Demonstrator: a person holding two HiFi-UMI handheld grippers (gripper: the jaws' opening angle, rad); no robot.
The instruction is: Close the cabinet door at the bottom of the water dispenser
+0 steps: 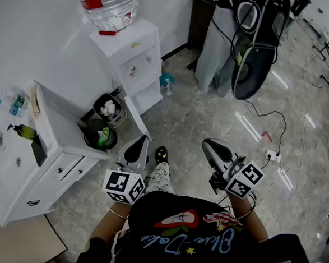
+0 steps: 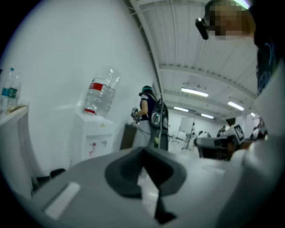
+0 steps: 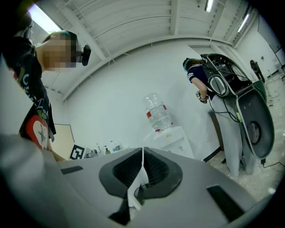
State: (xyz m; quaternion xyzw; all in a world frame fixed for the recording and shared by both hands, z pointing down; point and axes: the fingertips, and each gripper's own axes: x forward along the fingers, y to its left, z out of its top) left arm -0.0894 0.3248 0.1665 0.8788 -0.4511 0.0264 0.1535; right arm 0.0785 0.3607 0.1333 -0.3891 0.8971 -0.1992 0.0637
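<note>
The white water dispenser (image 1: 130, 54) stands against the far wall with a clear bottle (image 1: 110, 7) on top. Its bottom cabinet door (image 1: 136, 117) hangs open, swung out toward me over the floor. My left gripper (image 1: 142, 141) is held low, about a step short of the door's edge, jaws shut and empty. To its right, my right gripper (image 1: 207, 143) is also shut and empty. The dispenser (image 2: 92, 136) shows far off in the left gripper view past the left gripper (image 2: 143, 156). In the right gripper view the dispenser (image 3: 173, 138) stands beyond the right gripper (image 3: 142, 153).
A white drawer unit (image 1: 57, 158) stands at the left, with two waste bins (image 1: 100, 133) between it and the dispenser. A spray bottle (image 1: 165, 84) sits by the dispenser's right side. Another person with a backpack rig (image 1: 254, 43) stands at the back right. Cables and a power strip (image 1: 272, 155) lie on the floor.
</note>
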